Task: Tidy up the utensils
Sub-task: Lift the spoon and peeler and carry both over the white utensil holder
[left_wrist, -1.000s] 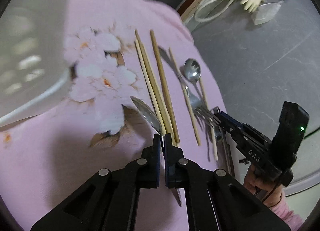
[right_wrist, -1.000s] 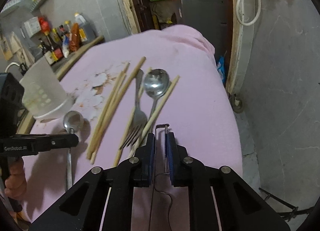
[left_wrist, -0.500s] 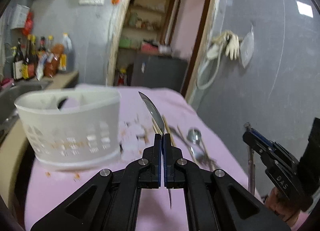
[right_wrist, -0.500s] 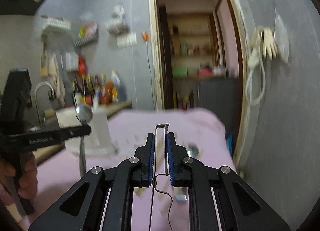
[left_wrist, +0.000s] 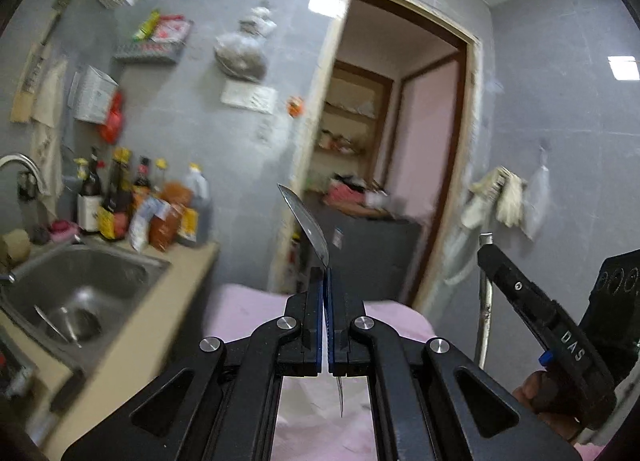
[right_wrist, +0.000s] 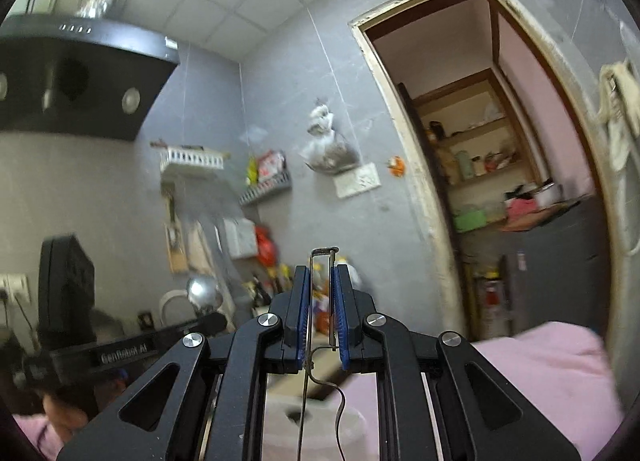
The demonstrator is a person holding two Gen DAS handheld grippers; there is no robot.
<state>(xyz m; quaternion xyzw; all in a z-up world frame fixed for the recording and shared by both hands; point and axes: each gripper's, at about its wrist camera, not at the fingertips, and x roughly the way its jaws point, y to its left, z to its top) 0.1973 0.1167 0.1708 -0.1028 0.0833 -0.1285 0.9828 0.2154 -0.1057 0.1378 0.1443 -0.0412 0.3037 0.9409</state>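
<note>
My left gripper is shut on a steel spoon, bowl up, raised high above the pink cloth. It also shows in the right wrist view at lower left, with the left gripper below it. My right gripper is shut on a flat metal utensil seen edge-on, its handle hanging down. That utensil shows in the left wrist view, held upright by the right gripper. A white utensil basket lies blurred below the right gripper.
A steel sink with a tap and several bottles stands at the left. A doorway with shelves is ahead. A range hood hangs upper left. The pink cloth covers the table at the right.
Both grippers have lifted and tilted upward with their utensils, so the views swung from the table to the walls. The basket dropped out of the left wrist view.
</note>
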